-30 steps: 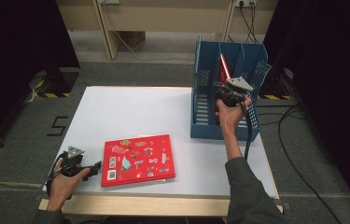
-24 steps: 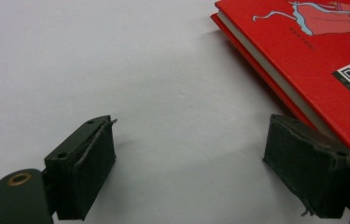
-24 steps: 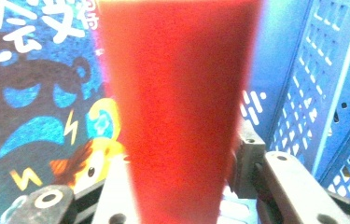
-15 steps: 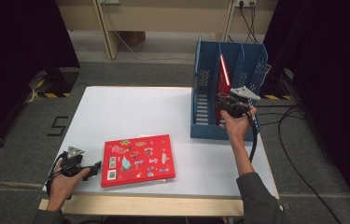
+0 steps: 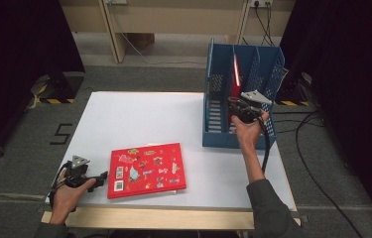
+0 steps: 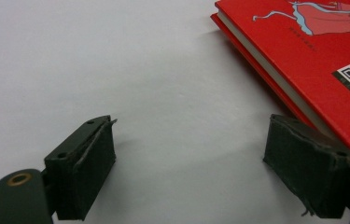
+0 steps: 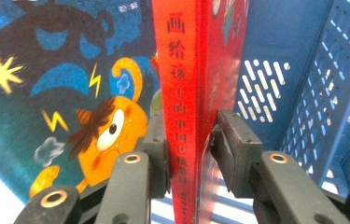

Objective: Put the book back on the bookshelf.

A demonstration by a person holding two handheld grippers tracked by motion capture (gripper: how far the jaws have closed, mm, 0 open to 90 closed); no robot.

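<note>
Red picture book (image 5: 146,169) lies flat near the table's (image 5: 139,116) front edge; the left gripper (image 5: 93,179) rests just beside its left edge, jaws spread and empty. Farther off, the right gripper (image 7: 190,140) has just been closing its jaws on a second red book's spine (image 7: 182,93), standing upright in the blue file rack (image 5: 268,74), apparently the middle compartment. Filing is underway; next, release cleanly without tipping the volume.

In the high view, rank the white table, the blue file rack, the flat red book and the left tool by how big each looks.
1. white table, by far the largest.
2. blue file rack
3. flat red book. The rack and book look close in area, and the rack stands farther from the camera, so their order is unsure.
4. left tool, clearly the smallest.
</note>
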